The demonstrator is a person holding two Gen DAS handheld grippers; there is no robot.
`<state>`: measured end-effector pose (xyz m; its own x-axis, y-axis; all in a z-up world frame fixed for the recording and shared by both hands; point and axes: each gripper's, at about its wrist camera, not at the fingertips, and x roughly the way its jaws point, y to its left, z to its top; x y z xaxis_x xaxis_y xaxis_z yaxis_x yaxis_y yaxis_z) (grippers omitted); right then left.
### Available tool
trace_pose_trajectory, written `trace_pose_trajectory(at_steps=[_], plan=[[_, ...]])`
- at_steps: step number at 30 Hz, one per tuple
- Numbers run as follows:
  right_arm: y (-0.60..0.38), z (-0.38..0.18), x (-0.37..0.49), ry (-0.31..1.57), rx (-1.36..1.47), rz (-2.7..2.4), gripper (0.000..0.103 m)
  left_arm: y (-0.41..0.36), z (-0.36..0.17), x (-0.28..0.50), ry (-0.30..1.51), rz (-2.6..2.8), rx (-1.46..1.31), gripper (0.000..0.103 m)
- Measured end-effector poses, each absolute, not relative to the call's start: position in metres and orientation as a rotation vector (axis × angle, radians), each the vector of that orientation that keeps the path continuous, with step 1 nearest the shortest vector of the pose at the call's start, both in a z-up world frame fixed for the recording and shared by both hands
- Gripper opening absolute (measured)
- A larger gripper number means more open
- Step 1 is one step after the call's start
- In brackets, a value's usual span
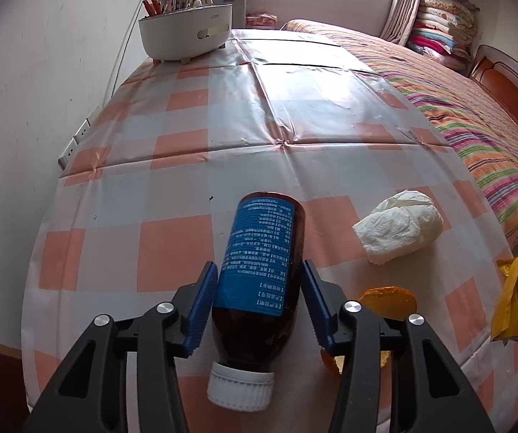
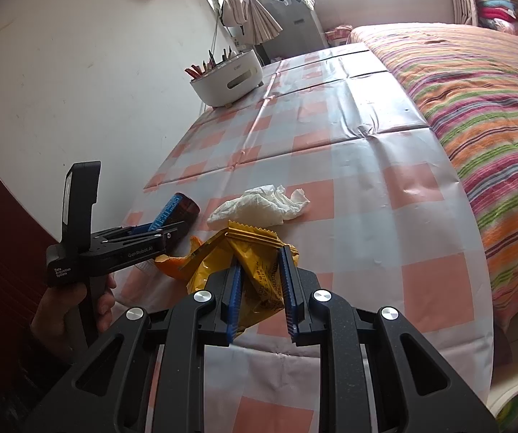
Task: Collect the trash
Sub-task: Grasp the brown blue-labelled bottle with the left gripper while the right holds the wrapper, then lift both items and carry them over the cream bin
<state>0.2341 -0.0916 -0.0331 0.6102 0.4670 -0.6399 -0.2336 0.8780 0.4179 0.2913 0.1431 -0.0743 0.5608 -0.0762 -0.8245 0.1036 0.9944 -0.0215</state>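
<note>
On a table [image 1: 194,166] covered in peach-and-white check, the left gripper [image 1: 257,296] straddles a brown bottle [image 1: 259,310] lying on its side — blue pads just beside the glass on either flank, a sliver of gap showing, so the jaws read as part-open rather than clamped. The bottle's white ribbed cap [image 1: 239,386] points back toward the gripper; its blue label carries small white print, too fine to read.

The right gripper [image 2: 260,281] has its jaws closed in on a crumpled yellow wrapper [image 2: 255,270], pinched between the blue pads and marked with dark lettering that cannot be made out.

The right wrist view alone shows the left tool from the side, a hand [image 2: 71,310] around its handle, with "GenRobot.AI" and "Data Acquisition System" printed on the body. A wad of white tissue [image 2: 259,205] lies beyond the wrapper, orange peel [image 2: 176,259] between wrapper and bottle. A white tub [image 1: 187,32] of utensils stands at the table's far end — beside it, a striped bed [image 2: 475,115].
</note>
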Motion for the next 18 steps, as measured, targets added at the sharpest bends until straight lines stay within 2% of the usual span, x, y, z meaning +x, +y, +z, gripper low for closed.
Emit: trace_pose_trajectory(at_steps=[18], plan=[[-0.099,-0.025,0.222,0.793,0.291,0.388,0.019,0.163,-0.066,0.276,0.949,-0.07,-0.055,0.043]])
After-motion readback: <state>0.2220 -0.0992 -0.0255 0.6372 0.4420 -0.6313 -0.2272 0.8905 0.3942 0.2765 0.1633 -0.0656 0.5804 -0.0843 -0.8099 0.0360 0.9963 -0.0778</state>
